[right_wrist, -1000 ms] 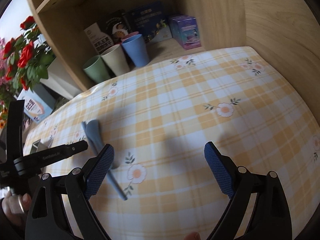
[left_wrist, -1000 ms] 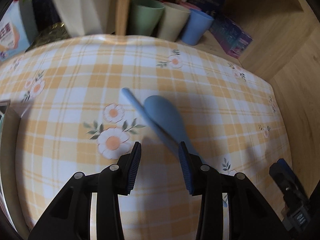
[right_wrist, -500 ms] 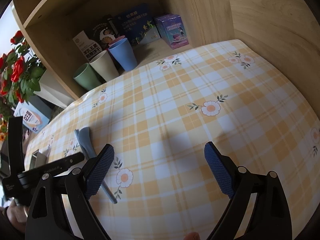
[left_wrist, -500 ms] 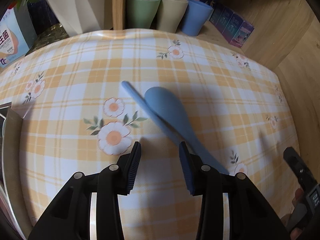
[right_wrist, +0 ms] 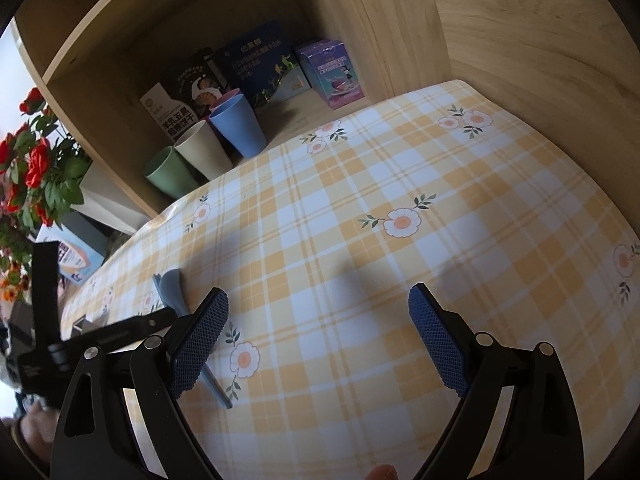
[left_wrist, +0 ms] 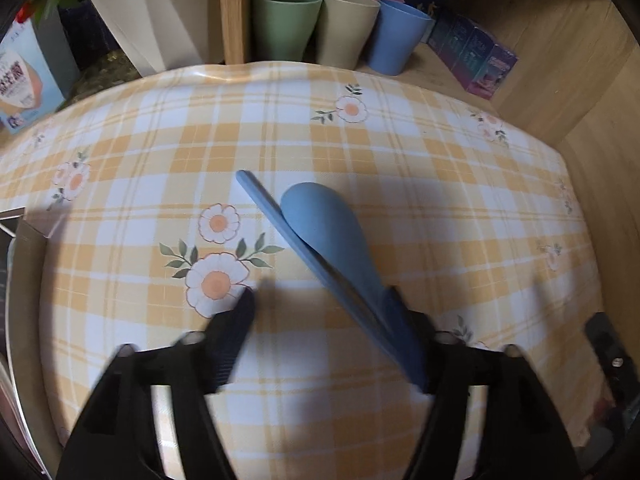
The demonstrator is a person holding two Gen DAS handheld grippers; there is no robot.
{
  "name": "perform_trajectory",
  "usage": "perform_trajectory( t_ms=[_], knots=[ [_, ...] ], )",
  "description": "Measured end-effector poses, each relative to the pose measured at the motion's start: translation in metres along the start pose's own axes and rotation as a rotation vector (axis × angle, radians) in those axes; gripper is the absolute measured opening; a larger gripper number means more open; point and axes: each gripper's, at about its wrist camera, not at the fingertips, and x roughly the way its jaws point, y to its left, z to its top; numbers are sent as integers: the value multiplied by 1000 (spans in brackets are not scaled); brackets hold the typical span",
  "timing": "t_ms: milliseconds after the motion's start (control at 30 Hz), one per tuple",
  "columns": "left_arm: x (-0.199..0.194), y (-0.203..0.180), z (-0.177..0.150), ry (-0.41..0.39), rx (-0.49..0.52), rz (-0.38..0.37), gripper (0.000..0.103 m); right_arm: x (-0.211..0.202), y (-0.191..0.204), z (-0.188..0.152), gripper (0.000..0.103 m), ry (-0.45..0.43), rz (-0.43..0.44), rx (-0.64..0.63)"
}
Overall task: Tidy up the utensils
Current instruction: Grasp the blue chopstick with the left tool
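A blue spoon [left_wrist: 328, 228] and a flat blue stick-like utensil [left_wrist: 272, 212] lie crossed on the yellow plaid tablecloth [left_wrist: 440, 208]. My left gripper [left_wrist: 320, 320] is open, low over the cloth, its jaws wide on either side of the utensils' handles; the right finger [left_wrist: 404, 320] is against the handle. In the right wrist view the spoon [right_wrist: 172, 284] shows at the far left with the left gripper over it. My right gripper [right_wrist: 318, 340] is open and empty above the middle of the cloth.
Green [left_wrist: 286, 20], beige [left_wrist: 346, 24] and blue [left_wrist: 400, 34] cups stand in the shelf nook at the back, with boxes [left_wrist: 480, 60] beside them. A wooden wall [right_wrist: 520, 40] bounds the right. Red flowers [right_wrist: 32, 160] and a box [left_wrist: 20, 84] stand left.
My left gripper's jaws have opened much wider and it has moved forward over the utensil handles. My right gripper has drawn back and lifted a little, staying open.
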Motion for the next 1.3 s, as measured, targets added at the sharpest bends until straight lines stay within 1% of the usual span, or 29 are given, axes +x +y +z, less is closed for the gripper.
perform_trajectory(
  t_ms=[133,333,400,467,533,767,800,867,933,1033,1100,1200,1300],
  knots=[
    [1,-3,-6,1,-11,65,76,-4,-6,2,89,-11,-2,17],
    [-1,1,-8,-2,-22,103,76,-7,-11,1,89,-16,-3,29],
    [1,2,-8,-2,-27,112,79,-8,-13,1,89,-15,-3,32],
    [4,-1,-4,-4,-9,121,81,-8,-14,0,89,-15,-3,36],
    [9,-4,-2,4,21,147,82,-8,-15,0,89,-14,-7,35],
    [6,7,-6,33,6,155,83,-14,-16,0,89,-22,-6,45],
    [4,10,-8,37,8,151,81,-15,-16,0,89,-23,-4,45],
    [0,17,-12,36,9,141,74,-16,-15,0,89,-25,-1,44],
    [-6,25,-18,23,13,137,58,-17,-13,0,89,-28,-1,40],
    [-12,32,-24,8,26,132,44,-17,-11,-2,89,-30,-22,27],
    [-13,34,-25,-3,39,131,41,-15,-10,-3,89,-24,-18,28],
    [-13,33,-27,-21,75,128,40,-12,-6,-6,89,-17,-10,24],
    [-13,34,-27,-34,75,124,40,-6,-1,-10,89,3,-5,14]
  ],
)
